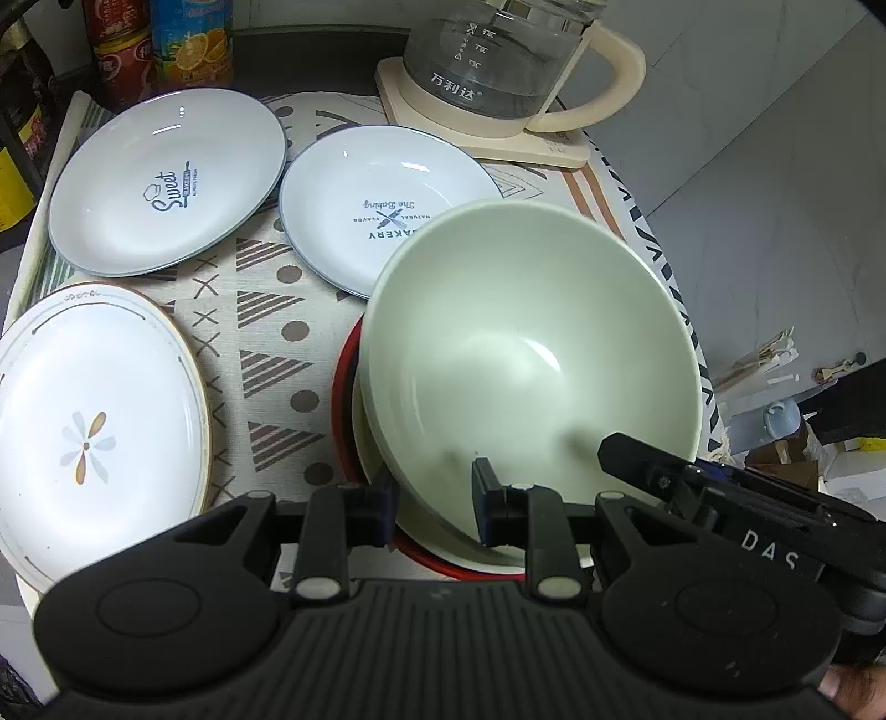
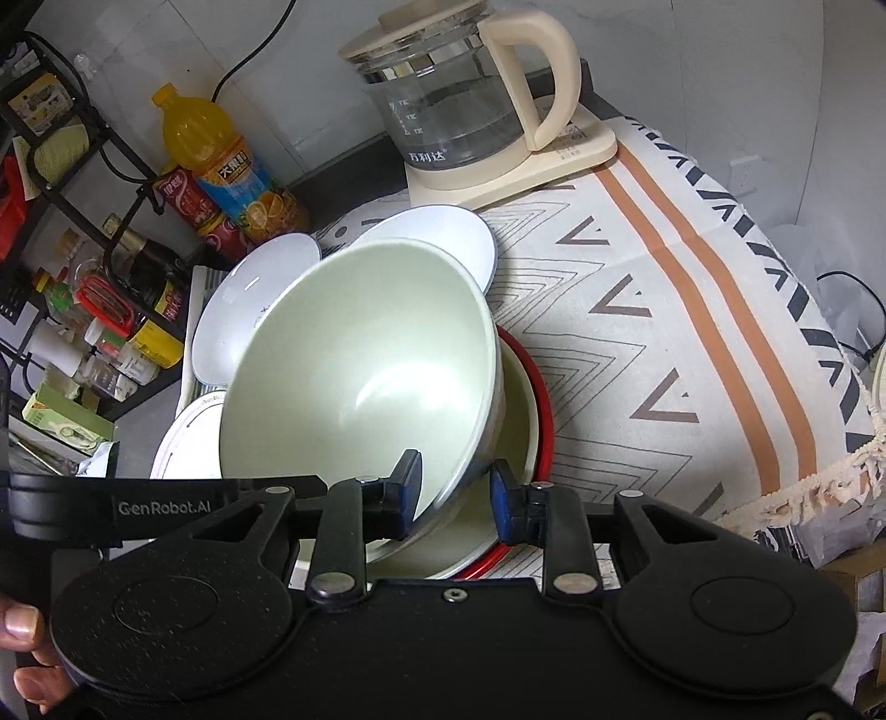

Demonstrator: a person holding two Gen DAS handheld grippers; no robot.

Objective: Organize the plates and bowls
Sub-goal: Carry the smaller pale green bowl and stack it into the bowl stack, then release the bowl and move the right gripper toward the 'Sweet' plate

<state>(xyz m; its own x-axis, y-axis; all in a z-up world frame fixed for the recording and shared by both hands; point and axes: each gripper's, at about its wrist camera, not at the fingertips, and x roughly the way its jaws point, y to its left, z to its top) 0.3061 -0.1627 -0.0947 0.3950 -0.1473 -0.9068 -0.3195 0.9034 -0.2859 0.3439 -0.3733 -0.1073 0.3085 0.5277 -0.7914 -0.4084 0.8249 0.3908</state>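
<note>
A pale green bowl (image 1: 520, 343) hangs tilted over a red-rimmed bowl (image 1: 344, 404) on the patterned cloth. My left gripper (image 1: 434, 504) is shut on its near rim, one finger outside and one inside. In the right wrist view the same green bowl (image 2: 360, 360) has its rim between the fingers of my right gripper (image 2: 455, 490). The inner pad lies against the wall, the outer pad stands a little off it, so this gripper is open. Two pale blue plates (image 1: 166, 183) (image 1: 382, 205) and a white flower plate (image 1: 94, 432) lie flat to the left.
A glass kettle (image 1: 498, 72) on a cream base stands at the back. Drink bottles (image 1: 188, 44) line the back left corner. A wire rack with jars (image 2: 83, 288) is off the table's left. The cloth (image 2: 664, 332) drops over the right edge.
</note>
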